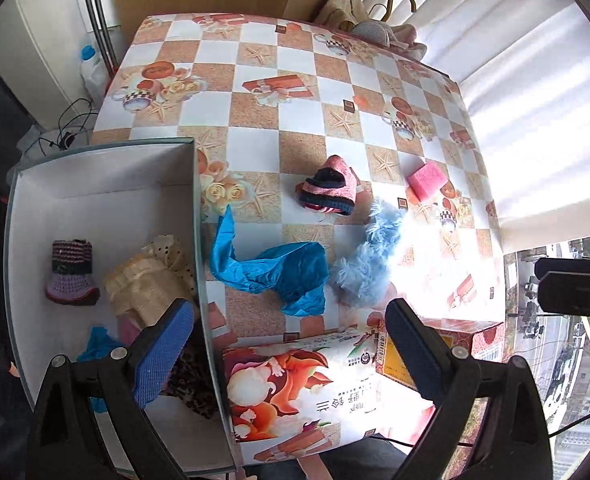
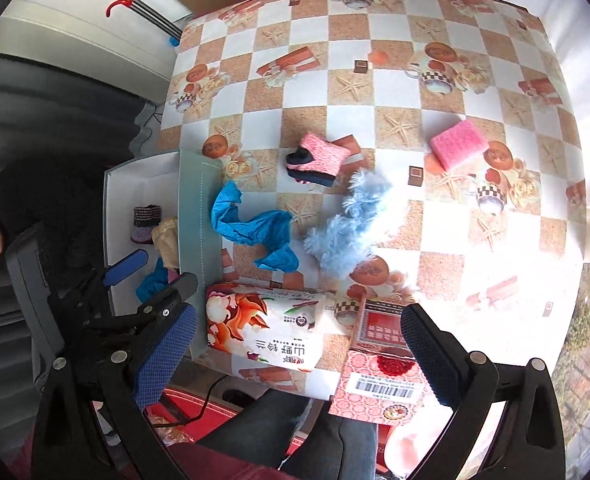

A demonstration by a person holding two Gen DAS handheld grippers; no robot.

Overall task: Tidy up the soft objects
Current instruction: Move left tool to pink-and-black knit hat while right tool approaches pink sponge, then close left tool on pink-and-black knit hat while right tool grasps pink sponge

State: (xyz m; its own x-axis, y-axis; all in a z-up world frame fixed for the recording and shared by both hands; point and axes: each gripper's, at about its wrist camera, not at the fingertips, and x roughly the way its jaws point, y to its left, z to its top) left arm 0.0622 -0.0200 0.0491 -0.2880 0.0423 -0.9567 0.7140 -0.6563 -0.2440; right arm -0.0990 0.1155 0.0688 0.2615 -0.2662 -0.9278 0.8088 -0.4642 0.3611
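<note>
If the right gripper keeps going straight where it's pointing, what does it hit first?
Most likely the floral-printed soft tissue pack at the table's near edge, sitting between the open right gripper's fingers, though depth is hard to judge.

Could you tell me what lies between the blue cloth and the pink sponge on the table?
The fluffy light-blue toy lies between the blue cloth and the pink sponge; both wrist views show it, the right one most clearly.

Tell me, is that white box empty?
No. The box holds a knitted bootie, cream cloth and a blue scrap.
</note>
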